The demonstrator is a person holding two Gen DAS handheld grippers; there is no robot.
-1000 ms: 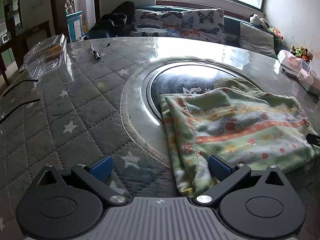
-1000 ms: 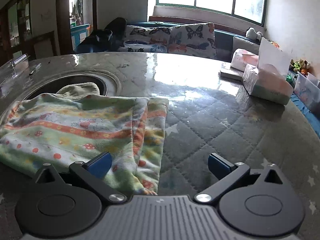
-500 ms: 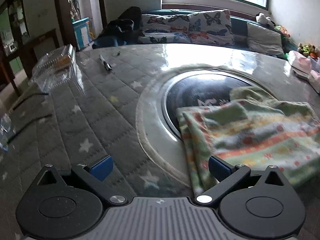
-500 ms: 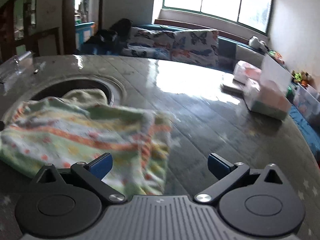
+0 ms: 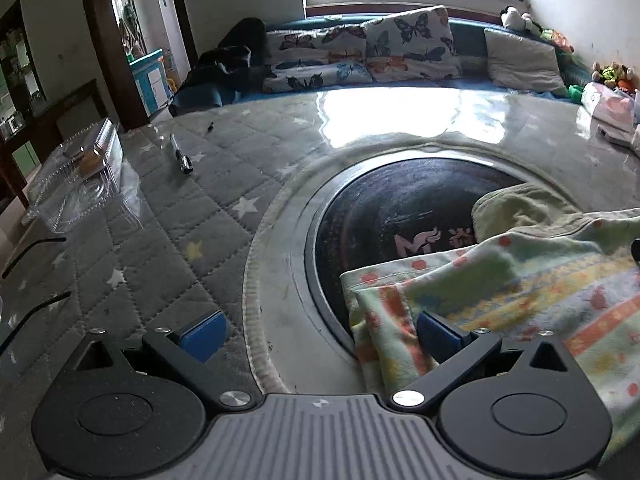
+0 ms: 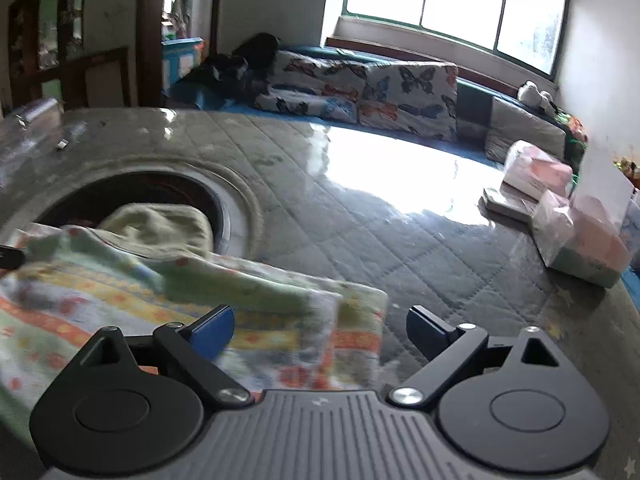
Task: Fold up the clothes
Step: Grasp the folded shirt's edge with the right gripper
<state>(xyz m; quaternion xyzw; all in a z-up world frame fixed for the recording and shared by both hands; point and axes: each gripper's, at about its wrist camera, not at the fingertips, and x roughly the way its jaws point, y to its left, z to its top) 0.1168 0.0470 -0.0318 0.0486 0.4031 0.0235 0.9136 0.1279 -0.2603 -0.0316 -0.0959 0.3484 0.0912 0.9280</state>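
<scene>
The left gripper [image 5: 320,334] has its two blue-padded jaws spread wide, holding nothing; its right pad sits over the near left corner of the one folded cloth [image 5: 516,288]. The right gripper [image 6: 320,330] is likewise wide apart and empty, its left pad over the cloth [image 6: 168,292], whose right edge lies between the jaws. The striped, spotted cloth rests on the quilted table [image 5: 160,216], partly covering the dark round inset [image 5: 400,208] at the left gripper's 1 o'clock. At 10 o'clock lie one pen [image 5: 180,154] and one clear plastic box [image 5: 80,172]. At the right gripper's 2 o'clock stand two tissue packs [image 6: 576,240]. Two butterfly cushions [image 6: 360,88] line the sofa at 12.
</scene>
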